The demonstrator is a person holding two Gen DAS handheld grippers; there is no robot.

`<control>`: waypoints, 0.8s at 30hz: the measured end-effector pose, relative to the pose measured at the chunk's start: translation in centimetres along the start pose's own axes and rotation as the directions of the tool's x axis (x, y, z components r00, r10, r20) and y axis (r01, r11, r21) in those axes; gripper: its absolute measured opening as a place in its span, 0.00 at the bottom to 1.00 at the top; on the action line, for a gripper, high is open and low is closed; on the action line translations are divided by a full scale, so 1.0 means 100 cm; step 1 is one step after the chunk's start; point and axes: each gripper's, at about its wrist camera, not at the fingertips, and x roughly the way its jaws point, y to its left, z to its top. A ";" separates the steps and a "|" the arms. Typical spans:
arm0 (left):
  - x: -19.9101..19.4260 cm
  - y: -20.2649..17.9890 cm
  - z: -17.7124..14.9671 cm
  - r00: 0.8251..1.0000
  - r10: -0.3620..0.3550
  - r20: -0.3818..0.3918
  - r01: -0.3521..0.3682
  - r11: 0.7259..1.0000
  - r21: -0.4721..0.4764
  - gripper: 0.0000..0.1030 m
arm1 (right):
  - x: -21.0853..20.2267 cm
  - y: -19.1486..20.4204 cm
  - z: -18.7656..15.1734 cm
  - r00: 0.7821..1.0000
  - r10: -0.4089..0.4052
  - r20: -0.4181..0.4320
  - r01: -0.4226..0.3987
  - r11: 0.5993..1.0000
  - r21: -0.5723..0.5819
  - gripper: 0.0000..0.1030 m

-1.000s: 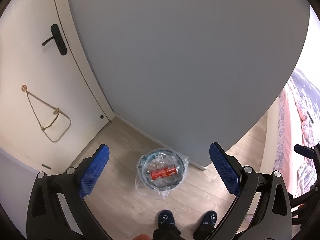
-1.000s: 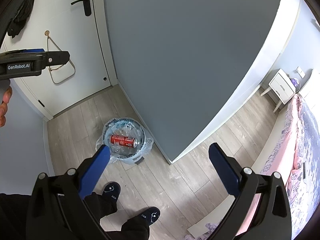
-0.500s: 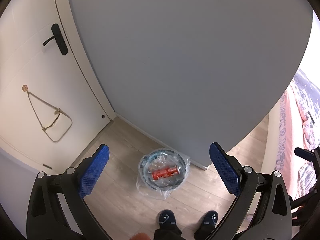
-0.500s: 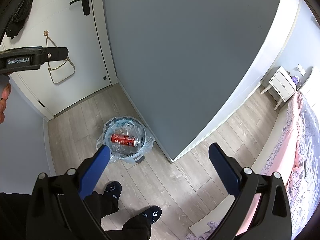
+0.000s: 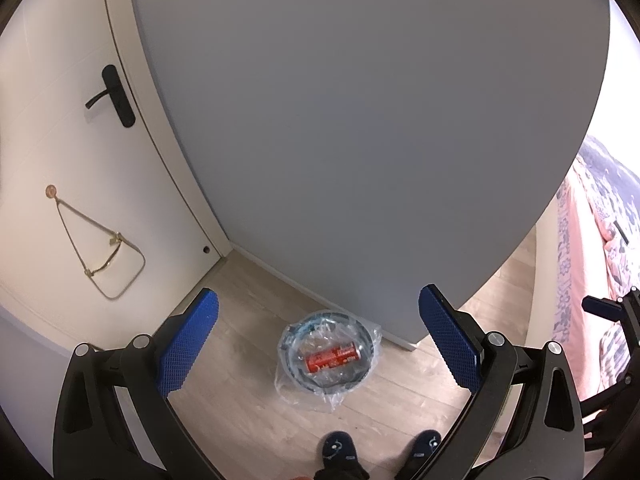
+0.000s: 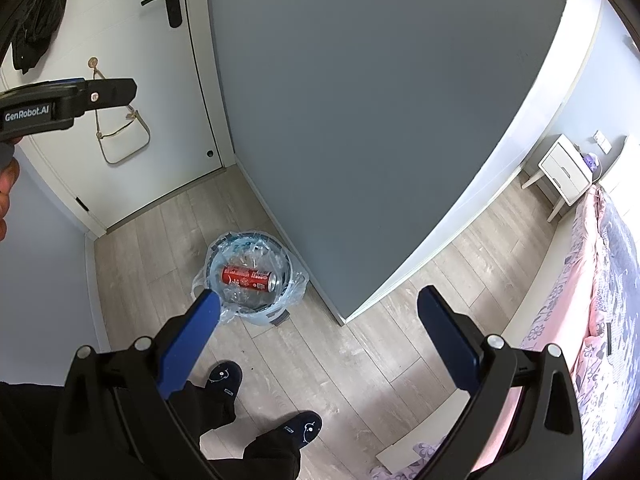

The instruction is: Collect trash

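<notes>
Overhead, we hold both grippers high above the floor. Our left gripper [image 5: 318,334] has its jaws released and empty, and our right gripper [image 6: 318,324] likewise. Between them below, the red soda can [image 6: 249,277] lies on its side inside the lined trash bin [image 6: 288,266] against the grey wall. We judge the next move is lowering to gather the liner's edges.

Red soda can [image 6: 249,277] lying in plastic-lined trash bin [image 6: 280,306] beside gray wall corner; right gripper [image 6: 318,338] spread wide above wood floor [image 6: 348,356].
</notes>
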 end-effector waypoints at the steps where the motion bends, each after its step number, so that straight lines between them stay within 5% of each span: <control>1: 0.001 0.000 0.000 1.000 -0.005 -0.006 0.005 1.000 -0.002 0.95 | 0.000 0.000 0.000 1.000 0.000 0.000 0.000 1.000 0.002 0.94; 24: 0.002 0.008 -0.005 0.999 0.014 -0.038 -0.014 1.000 -0.010 0.95 | 0.001 0.005 -0.002 1.000 0.012 -0.001 -0.012 1.000 0.000 0.94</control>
